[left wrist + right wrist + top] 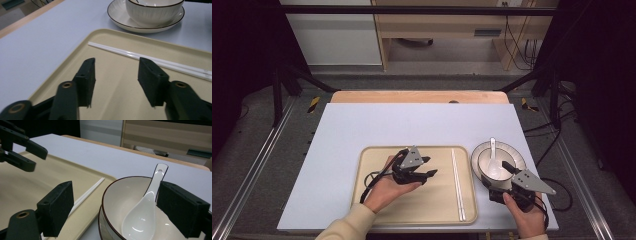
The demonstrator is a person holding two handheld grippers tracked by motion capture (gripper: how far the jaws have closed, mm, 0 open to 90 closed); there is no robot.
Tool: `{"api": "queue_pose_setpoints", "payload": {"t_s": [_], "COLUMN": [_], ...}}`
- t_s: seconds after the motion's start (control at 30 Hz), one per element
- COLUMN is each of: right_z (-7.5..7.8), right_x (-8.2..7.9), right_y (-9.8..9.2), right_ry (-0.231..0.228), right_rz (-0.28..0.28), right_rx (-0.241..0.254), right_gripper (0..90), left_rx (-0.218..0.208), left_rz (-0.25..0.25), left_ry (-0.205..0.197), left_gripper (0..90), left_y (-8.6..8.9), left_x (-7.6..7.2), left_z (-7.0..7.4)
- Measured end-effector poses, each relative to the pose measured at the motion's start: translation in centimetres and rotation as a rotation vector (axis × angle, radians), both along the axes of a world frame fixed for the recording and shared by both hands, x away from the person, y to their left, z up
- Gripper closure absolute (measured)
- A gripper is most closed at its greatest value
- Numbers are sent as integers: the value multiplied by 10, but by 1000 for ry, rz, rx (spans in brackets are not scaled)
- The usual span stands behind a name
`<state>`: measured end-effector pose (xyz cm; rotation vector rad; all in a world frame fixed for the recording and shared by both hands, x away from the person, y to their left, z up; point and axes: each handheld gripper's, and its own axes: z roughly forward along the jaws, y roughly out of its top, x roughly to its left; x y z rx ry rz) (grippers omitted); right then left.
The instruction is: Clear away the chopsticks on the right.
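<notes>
From above, two hand-held grippers work at a white table (362, 125). The left gripper (428, 167) hovers over a beige tray (377, 165), jaws parted and empty, with white chopsticks (457, 182) lying just ahead on the tray. The left gripper view shows a dark-rimmed saucer (117, 18) under the bowl (150, 15). The right gripper (115, 207) (jaws wide, holding nothing) straddles the bowl's rim; a white spoon (142, 217) rests inside.

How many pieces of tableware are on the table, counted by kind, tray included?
Tray: 1
Chopsticks: 2, lying side by side at the tray's right edge
Bowl: 1, standing on the saucer
Saucer: 1
Spoon: 1, resting in the bowl
Total: 6
</notes>
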<state>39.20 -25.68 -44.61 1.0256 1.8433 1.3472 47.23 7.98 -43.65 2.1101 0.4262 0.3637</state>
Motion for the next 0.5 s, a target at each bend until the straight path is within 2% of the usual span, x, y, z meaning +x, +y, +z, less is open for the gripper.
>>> {"api": "queue_pose_setpoints", "payload": {"t_s": [0.03, 0.07, 0.13, 0.17, 0.2, 0.27, 0.3, 0.33, 0.37, 0.4, 0.43, 0.47, 0.5], "right_z": [0, 0, 0, 0, 0, 1, 1, 0, 1, 1, 1, 1, 1], "right_x": [0, 0, 0, 0, -1, -1, -1, 0, -1, -1, -1, -1, -1], "right_y": [0, 0, 1, 1, 1, 3, 3, 4, 4, 5, 5, 5, 5], "right_ry": [0, -3, -5, -5, -6, -5, -5, -10, -8, -7, -7, -12, -12], "right_rz": [0, 3, 6, 6, 6, 10, 10, 14, 15, 17, 17, 21, 21], "right_rx": [0, 0, 2, 2, 1, 2, 2, -3, 2, 4, 4, -6, -6], "right_gripper": [139, 133, 128, 128, 124, 106, 106, 98, 94, 89, 89, 82, 82], "left_rx": [-12, -17, -33, -33, -35, -59, -59, -74, -74, -92, -92, -104, -104], "left_rz": [9, 16, 25, 25, 30, 52, 52, 69, 69, 87, 87, 102, 102], "left_ry": [-6, -15, -28, -28, -42, -64, -64, -80, -80, -90, -90, -103, -103], "left_gripper": [465, 393, 338, 308, 308, 203, 179, 155, 136, 118, 107, 91, 80], "left_y": [4, 10, 22, 22, 28, 43, 43, 58, 58, 72, 72, 84, 84], "left_x": [-2, -4, -9, -9, -11, -17, -17, -23, -23, -27, -27, -30, -30], "left_z": [1, 3, 5, 5, 5, 6, 6, 7, 7, 7, 7, 7, 7]}}
